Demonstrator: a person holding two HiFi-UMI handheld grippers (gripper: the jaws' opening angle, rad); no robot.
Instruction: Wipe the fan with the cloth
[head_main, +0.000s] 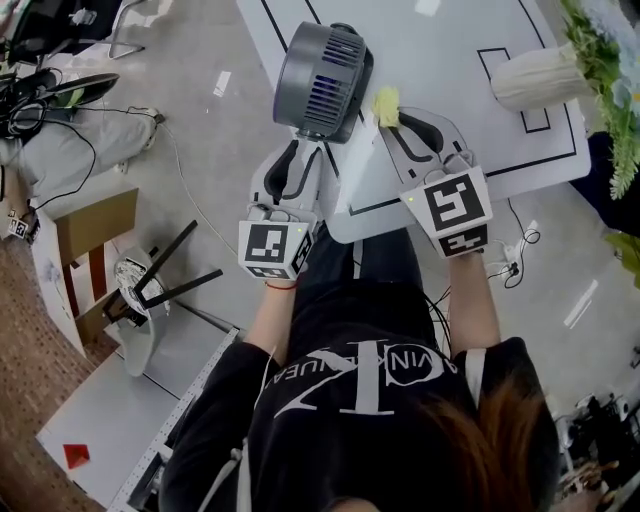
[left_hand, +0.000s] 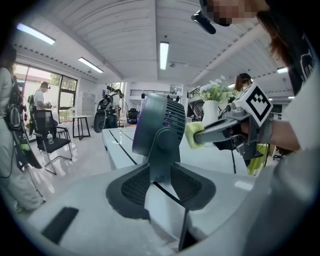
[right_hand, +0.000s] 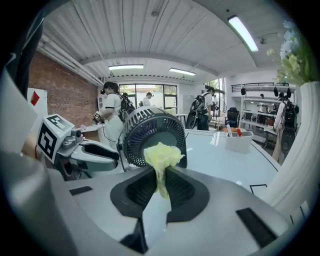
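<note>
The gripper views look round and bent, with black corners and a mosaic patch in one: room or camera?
The camera. Left gripper view: a wide-angle lens bows the ceiling and blackens the corners; the mosaic was laid over a face afterwards; the fan looks dark against the bright room. Right gripper view: same bowing, the cloth sharp. Head view: even light, the table nearly washed out.

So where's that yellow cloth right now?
In the head view, just right of centre: the cloth is pinched in the right gripper, close beside the fan on the white table.
</note>
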